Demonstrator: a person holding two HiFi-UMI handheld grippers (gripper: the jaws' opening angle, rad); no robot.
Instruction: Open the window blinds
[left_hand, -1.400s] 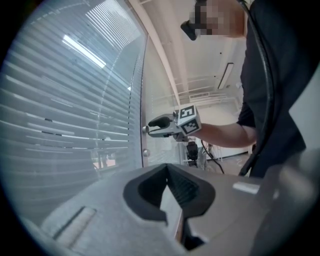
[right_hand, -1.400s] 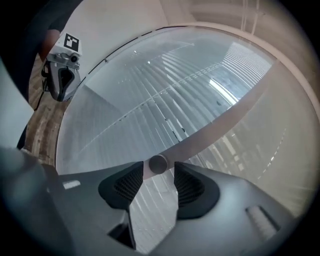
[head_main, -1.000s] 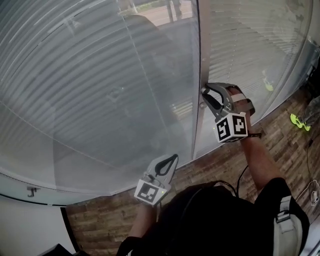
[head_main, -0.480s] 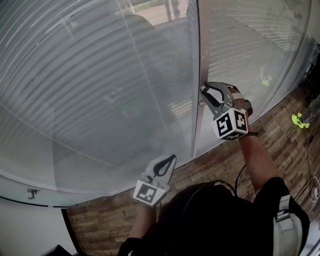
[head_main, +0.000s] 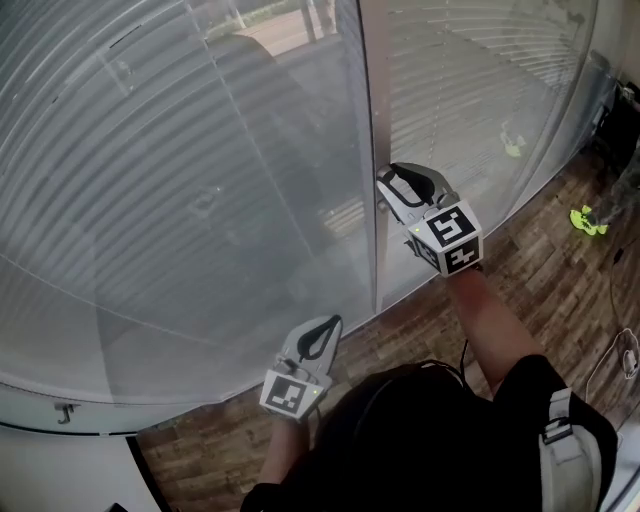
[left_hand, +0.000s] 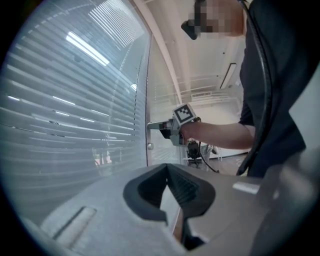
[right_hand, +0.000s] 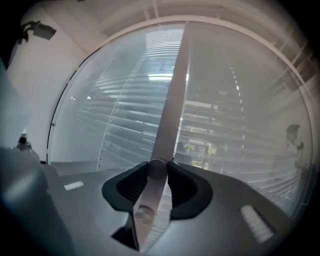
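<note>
Grey slatted blinds (head_main: 180, 200) fill the curved window, split by an upright frame post (head_main: 368, 120). A small round knob (right_hand: 156, 169) sits on that post. My right gripper (head_main: 385, 192) points level at the post and is shut on the knob, both pads pressed to its sides. A second small knob (right_hand: 142, 214) shows just below it on the post. In the left gripper view the right gripper (left_hand: 156, 125) meets the post from the right. My left gripper (head_main: 318, 338) hangs low in front of the glass, shut and holding nothing, apart from the blinds.
Another pane of blinds (head_main: 470, 100) runs to the right of the post. Wooden floor (head_main: 540, 270) lies below the window, with a yellow-green object (head_main: 585, 218) and a cable (head_main: 625, 365) at the right. A white sill (head_main: 60, 425) borders the lower left.
My right gripper has rolled about the knob while staying on it, so its marker cube now faces more upward. The left gripper has stayed put.
</note>
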